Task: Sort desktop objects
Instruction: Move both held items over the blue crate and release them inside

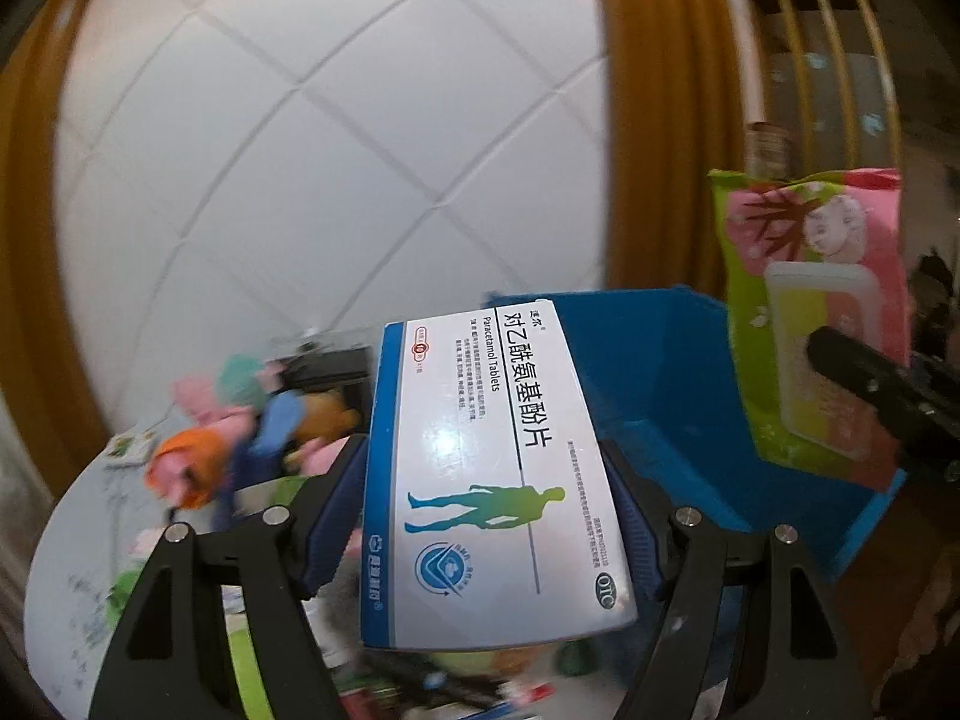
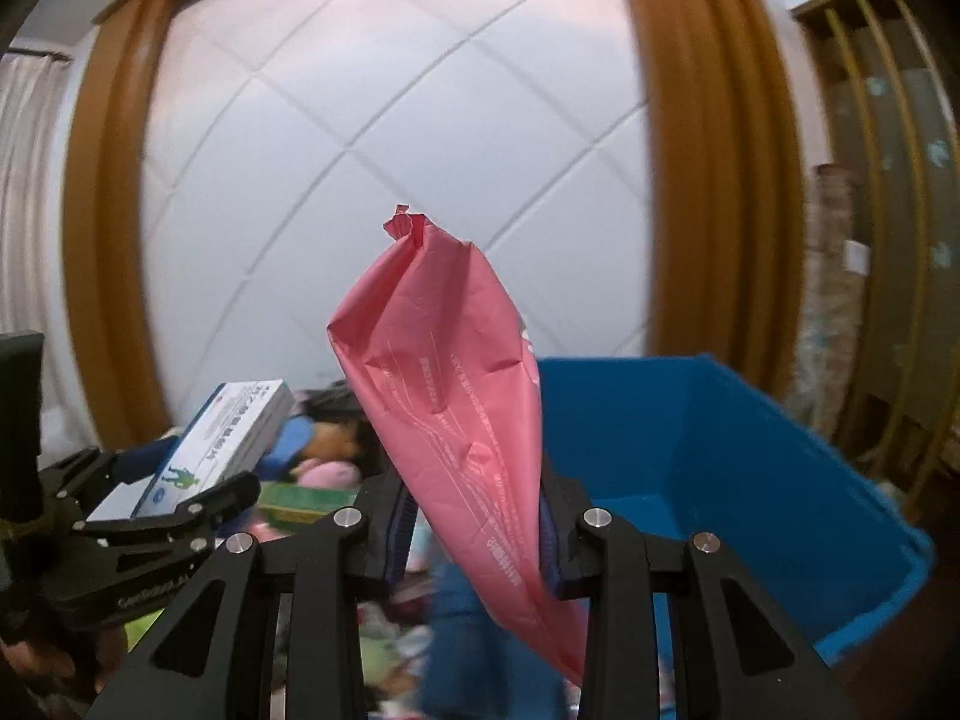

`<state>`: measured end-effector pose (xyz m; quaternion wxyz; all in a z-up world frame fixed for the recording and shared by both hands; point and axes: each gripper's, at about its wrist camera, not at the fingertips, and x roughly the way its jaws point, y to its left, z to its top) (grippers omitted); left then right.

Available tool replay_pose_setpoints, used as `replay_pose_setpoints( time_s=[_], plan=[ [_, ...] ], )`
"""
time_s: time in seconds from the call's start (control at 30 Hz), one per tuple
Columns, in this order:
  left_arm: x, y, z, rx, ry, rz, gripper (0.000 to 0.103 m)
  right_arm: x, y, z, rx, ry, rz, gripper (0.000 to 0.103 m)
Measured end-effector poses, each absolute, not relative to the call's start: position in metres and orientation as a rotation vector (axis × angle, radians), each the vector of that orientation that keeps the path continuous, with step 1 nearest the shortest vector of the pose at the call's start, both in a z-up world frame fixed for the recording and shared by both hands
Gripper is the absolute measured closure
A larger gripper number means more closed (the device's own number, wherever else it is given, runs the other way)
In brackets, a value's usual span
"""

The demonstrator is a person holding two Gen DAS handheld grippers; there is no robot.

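Note:
A white and blue box of paracetamol tablets [image 1: 492, 480] is clamped by its long sides in my left gripper [image 1: 483, 453], which is shut on it and holds it above the table. The right wrist view shows that box [image 2: 228, 432] and the left gripper [image 2: 180, 480] at the left. My right gripper [image 2: 474, 492] is shut on a pink soft pack [image 2: 444, 360] that stands upright in the air. From the left wrist view the pack [image 1: 816, 300] shows a pink and green printed face, with the right gripper [image 1: 840, 354] gripping it. An open blue bin [image 2: 720, 432] stands just behind and below both.
The blue bin [image 1: 660, 372] is at the right. Several soft toys [image 1: 252, 420] lie in a heap on the white patterned table [image 1: 78, 570] at the left. A green box [image 2: 300, 504] and blurred small items lie below the grippers. A white padded wall panel [image 1: 300, 150] in a wooden frame lies behind.

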<state>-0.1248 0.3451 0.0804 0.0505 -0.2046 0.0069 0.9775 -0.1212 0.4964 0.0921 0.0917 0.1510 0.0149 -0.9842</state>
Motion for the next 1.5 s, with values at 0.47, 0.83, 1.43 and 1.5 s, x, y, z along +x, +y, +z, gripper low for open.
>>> replay_pose_setpoints(
  time_s=[0.47, 0.83, 1.43, 1.5],
  plan=[
    [-0.186, 0.503, 0.085, -0.779, 0.049, 2.805, 0.03, -0.171, 0.629, 0.065, 0.641, 0.019, -3.07, 0.07],
    [-0.213, 0.544, 0.058, -0.923, 0.131, 2.798, 0.03, -0.208, 0.674, 0.036, 0.777, 0.012, -3.071, 0.07],
    [-0.224, 0.543, 0.045, -1.036, 0.126, 2.776, 0.029, -0.229, 0.69, 0.028, 0.872, 0.011, -3.079, 0.069],
    [-0.225, 0.542, 0.045, -1.035, 0.117, 2.776, 0.028, -0.229, 0.689, 0.027, 0.879, 0.016, -3.08, 0.068]
  ],
)
